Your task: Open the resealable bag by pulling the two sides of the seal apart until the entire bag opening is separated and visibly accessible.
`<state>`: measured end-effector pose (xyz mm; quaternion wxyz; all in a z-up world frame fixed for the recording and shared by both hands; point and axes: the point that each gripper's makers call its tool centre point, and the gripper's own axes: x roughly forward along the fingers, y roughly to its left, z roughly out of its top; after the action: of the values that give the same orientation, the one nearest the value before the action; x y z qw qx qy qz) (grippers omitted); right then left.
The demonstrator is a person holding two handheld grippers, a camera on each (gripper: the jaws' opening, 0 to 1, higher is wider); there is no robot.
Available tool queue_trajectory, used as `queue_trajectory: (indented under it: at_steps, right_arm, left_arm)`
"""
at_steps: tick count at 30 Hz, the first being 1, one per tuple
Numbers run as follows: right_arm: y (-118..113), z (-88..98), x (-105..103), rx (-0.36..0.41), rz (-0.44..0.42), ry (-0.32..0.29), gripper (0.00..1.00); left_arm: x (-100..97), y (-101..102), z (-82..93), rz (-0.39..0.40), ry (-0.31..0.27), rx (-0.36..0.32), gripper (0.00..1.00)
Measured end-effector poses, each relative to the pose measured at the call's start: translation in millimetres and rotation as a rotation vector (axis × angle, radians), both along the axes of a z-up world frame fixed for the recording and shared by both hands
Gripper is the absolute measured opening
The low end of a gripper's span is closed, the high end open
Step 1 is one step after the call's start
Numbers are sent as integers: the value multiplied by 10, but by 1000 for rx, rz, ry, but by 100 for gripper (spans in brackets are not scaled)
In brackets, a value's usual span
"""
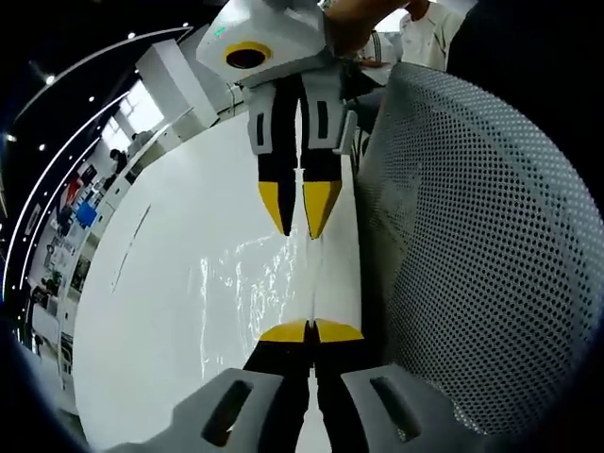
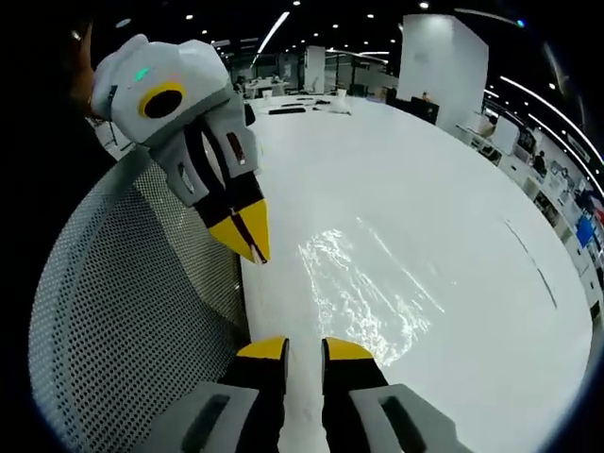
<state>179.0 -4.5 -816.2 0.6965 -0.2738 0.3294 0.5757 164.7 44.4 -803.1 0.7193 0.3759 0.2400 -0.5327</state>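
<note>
A clear resealable bag [image 1: 247,283] lies glinting on the white table [image 1: 160,311], close to its edge. In the left gripper view my left gripper [image 1: 311,330] is shut, its yellow tips pressed together on the bag's near edge. From the top of that view the right gripper [image 1: 302,231] points down at the bag's far edge with a narrow gap between its tips. In the right gripper view the bag [image 2: 373,283] spreads just ahead of my right gripper [image 2: 304,351], whose jaws stand slightly apart. The left gripper [image 2: 249,241] is shut at the bag's left side.
A grey mesh chair back [image 1: 472,245] stands right against the table edge beside both grippers, and it shows again as the chair back [image 2: 132,311]. The table [image 2: 453,189] stretches wide beyond the bag. A person's hand [image 1: 363,19] holds the right gripper.
</note>
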Motion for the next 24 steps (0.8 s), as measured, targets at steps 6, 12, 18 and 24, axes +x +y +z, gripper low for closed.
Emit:
queue_trajectory:
  at_steps: [6,12,18,24]
  right_arm:
    - [109,-3,12,25,-10,13,3]
    - [159,40,74,34,-28,0,0]
    - [235,144,181,52,-77,-28,0]
    - [358,248,246,62,-83,-64,0]
  left_arm:
    - [23,-1,20,0,-16,-6,0]
    - [109,47,45,21,-56,5,0]
    - [211,60,235,72,-119,-24,8]
    - [208,-2,339,48,-187,-7,13]
